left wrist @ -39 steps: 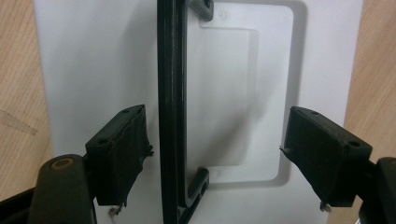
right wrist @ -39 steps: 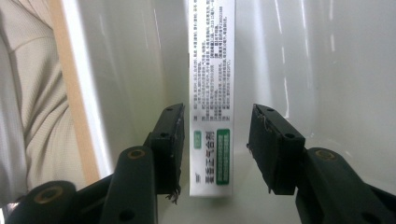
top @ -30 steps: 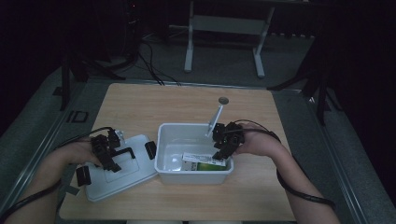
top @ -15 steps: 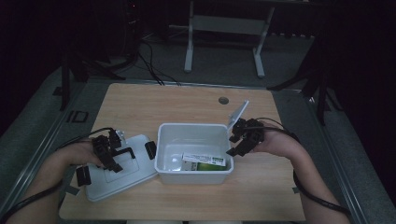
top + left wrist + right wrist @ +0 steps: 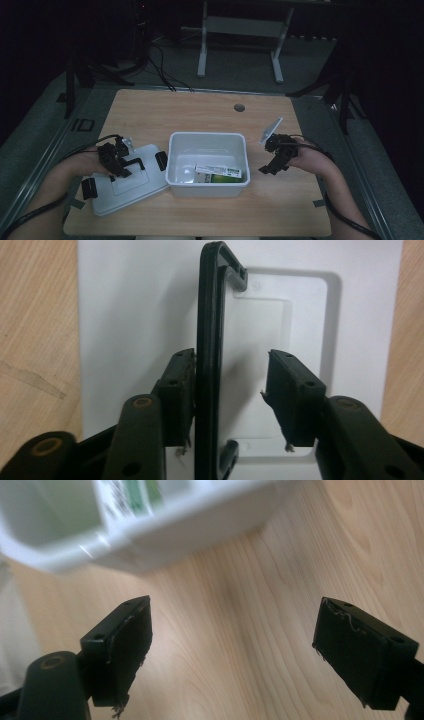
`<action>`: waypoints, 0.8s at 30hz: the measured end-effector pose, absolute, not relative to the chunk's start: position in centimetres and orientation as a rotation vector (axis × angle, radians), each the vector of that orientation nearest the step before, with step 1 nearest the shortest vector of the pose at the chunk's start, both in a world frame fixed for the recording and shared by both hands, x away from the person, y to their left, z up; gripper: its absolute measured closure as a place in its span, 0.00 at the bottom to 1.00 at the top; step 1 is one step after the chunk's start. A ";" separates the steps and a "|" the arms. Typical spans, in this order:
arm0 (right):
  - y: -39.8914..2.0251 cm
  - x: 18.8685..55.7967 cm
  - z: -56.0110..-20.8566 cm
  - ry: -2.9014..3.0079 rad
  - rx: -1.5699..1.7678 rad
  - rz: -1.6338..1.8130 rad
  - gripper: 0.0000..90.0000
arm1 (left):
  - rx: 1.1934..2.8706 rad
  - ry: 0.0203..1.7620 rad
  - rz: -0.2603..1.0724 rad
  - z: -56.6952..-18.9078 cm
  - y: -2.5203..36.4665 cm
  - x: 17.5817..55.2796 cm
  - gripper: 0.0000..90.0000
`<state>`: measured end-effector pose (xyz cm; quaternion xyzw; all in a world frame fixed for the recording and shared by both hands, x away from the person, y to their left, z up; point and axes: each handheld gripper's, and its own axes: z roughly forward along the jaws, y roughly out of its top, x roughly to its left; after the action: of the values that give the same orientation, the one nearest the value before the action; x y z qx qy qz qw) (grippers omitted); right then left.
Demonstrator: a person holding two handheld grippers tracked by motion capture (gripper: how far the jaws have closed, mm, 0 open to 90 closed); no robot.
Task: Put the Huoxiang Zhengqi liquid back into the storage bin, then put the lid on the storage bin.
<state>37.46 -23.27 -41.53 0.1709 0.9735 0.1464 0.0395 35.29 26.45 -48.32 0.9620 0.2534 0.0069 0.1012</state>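
Your wooden surface (image 5: 200, 110) carries a white plastic tub (image 5: 208, 157) holding a green-labelled tube (image 5: 219, 172). Beside it, your left gripper (image 5: 230, 390), fingers parted, straddles the flat lid's (image 5: 127, 180) black handle (image 5: 212, 355). Your right gripper (image 5: 232, 645) gapes wide, holding nothing.

wooden table (image 5: 150, 112), metal stand (image 5: 240, 37), cables (image 5: 165, 75)

Tub (image 5: 208, 145) mid-table (image 5: 200, 107), with box (image 5: 219, 173) inside near edge. Lid (image 5: 131, 181) lying left, touching tub.
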 end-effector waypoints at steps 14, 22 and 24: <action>-25.9 37.4 -46.0 3.043 0.617 0.310 0.17 | 2.841 0.742 -0.069 -47.9 26.5 35.7 0.93; -25.9 37.0 -46.3 3.044 0.611 0.343 0.17 | 2.842 0.782 -0.072 -47.3 27.1 35.7 0.93; -26.0 36.9 -46.3 3.039 0.615 0.356 0.17 | 2.836 0.787 -0.083 -47.1 27.4 35.5 0.93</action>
<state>36.88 -25.97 -46.30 0.1970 0.9737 0.1139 0.0103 35.49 27.38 -47.07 0.9585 0.2660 -0.0280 0.0983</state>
